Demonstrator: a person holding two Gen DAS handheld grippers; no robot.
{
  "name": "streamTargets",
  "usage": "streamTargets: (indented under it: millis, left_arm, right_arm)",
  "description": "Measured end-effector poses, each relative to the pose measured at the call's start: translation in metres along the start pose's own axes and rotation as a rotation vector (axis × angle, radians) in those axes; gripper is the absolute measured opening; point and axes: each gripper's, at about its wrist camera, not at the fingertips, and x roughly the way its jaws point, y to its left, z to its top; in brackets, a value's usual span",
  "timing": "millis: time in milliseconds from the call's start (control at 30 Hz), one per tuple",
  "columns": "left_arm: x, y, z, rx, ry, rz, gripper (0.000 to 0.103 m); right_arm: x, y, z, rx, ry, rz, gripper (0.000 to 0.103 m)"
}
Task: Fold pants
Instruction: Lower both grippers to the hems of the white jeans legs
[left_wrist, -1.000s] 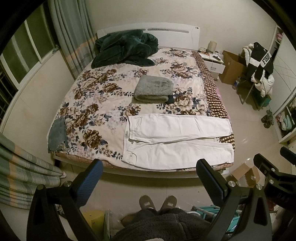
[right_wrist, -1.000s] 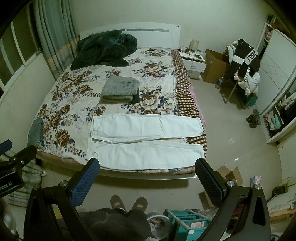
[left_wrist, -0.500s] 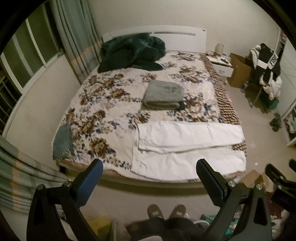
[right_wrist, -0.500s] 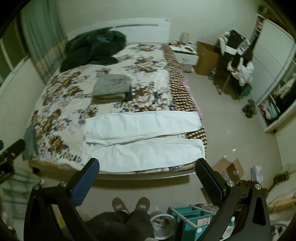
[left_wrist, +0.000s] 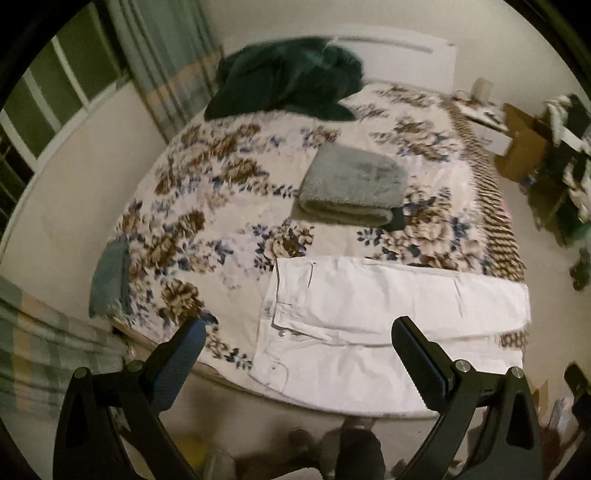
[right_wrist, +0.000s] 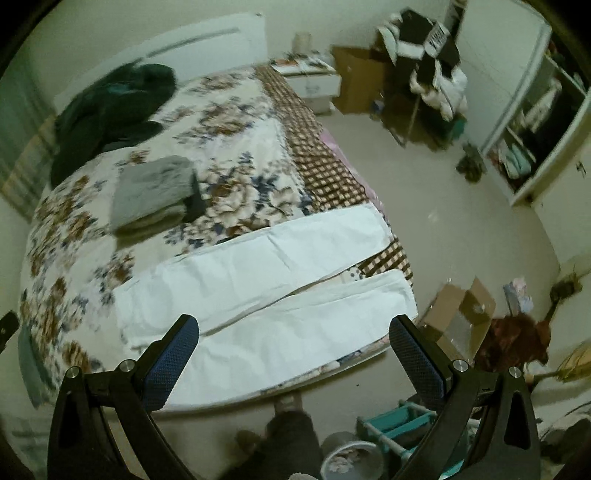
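White pants (left_wrist: 369, 325) lie flat along the near edge of the bed (left_wrist: 221, 206), waist to the left, both legs stretched to the right. They also show in the right wrist view (right_wrist: 266, 295), legs slightly apart at the cuffs. My left gripper (left_wrist: 295, 343) is open and empty, held above the near bed edge by the waistband. My right gripper (right_wrist: 293, 338) is open and empty, held above the nearer leg. Neither touches the pants.
A folded grey blanket (left_wrist: 351, 188) lies mid-bed and a dark green duvet (left_wrist: 284, 77) lies by the headboard. A teal cloth (left_wrist: 109, 277) hangs at the bed's left edge. A cardboard box (right_wrist: 458, 314) and a teal rack (right_wrist: 395, 428) stand on the floor at right.
Both grippers have moved forward and down toward the bed; the pants look larger. The left view swung toward the waist, the right view tilted toward the legs. Jaws stay open.
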Motion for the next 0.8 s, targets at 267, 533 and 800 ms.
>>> streamTargets:
  millis: [267,533,800]
  left_arm:
    - [0.160,-0.035,0.054,-0.232,0.216,0.069,0.103]
    - [0.328,-0.075,0.072,-0.402,0.380,0.099,0.103]
    - [0.459,-0.087,0.069,-0.552,0.529,0.127,0.103]
  right_arm:
    - [0.205,-0.017,0.093,0.120,0.139,-0.004,0.103]
    - [0.416,-0.024,0.164,0.227,0.224,-0.043,0.103]
    - [0.542,-0.044,0.180,0.344,0.322,-0.085,0.103]
